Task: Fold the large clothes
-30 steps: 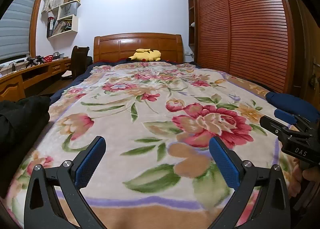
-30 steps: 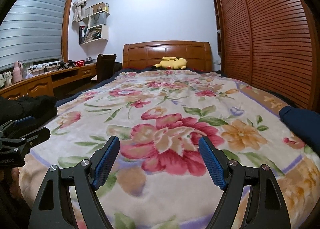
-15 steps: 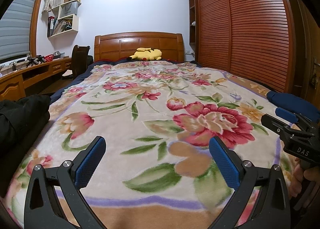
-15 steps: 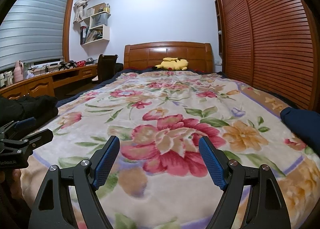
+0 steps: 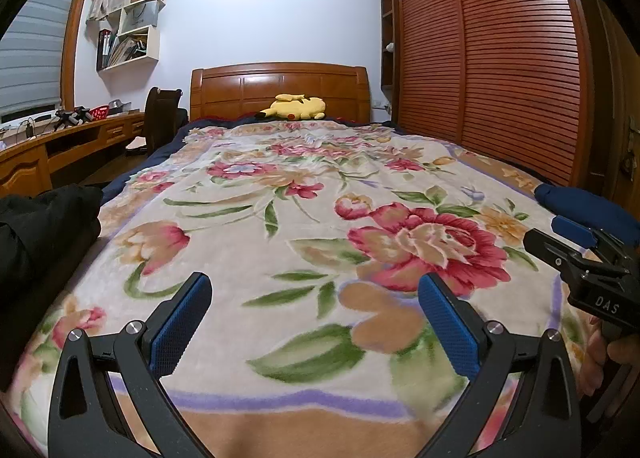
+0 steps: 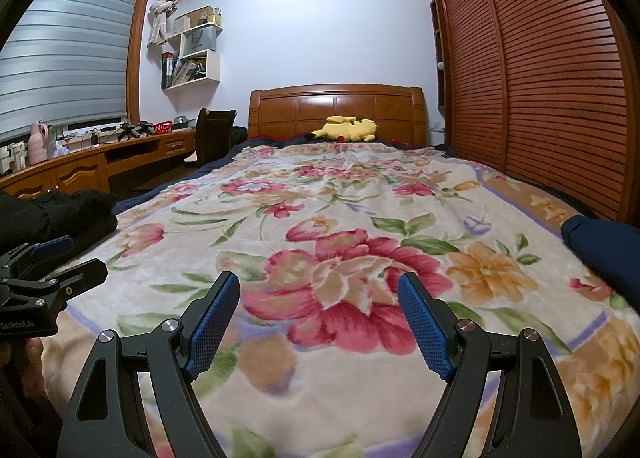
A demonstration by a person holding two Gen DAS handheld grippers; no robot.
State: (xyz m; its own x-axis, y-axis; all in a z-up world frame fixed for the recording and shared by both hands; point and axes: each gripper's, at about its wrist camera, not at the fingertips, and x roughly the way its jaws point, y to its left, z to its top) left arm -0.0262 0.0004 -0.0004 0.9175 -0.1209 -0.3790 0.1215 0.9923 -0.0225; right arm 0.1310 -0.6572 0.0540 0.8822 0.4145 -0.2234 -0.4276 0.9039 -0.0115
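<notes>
Two garments cut off: black (image 5: 40, 225) left, navy (image 6: 604, 250) right.

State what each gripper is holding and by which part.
Nothing is held. The left gripper and right gripper both have open jaws above the floral blanket.

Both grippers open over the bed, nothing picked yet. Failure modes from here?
1. The black garment lies at the bed's left edge; a partial pinch may drag it off.
2. The floral blanket is plush; jaws of the left gripper or right gripper could catch it too.
3. The grippers hang close together and may collide.
</notes>
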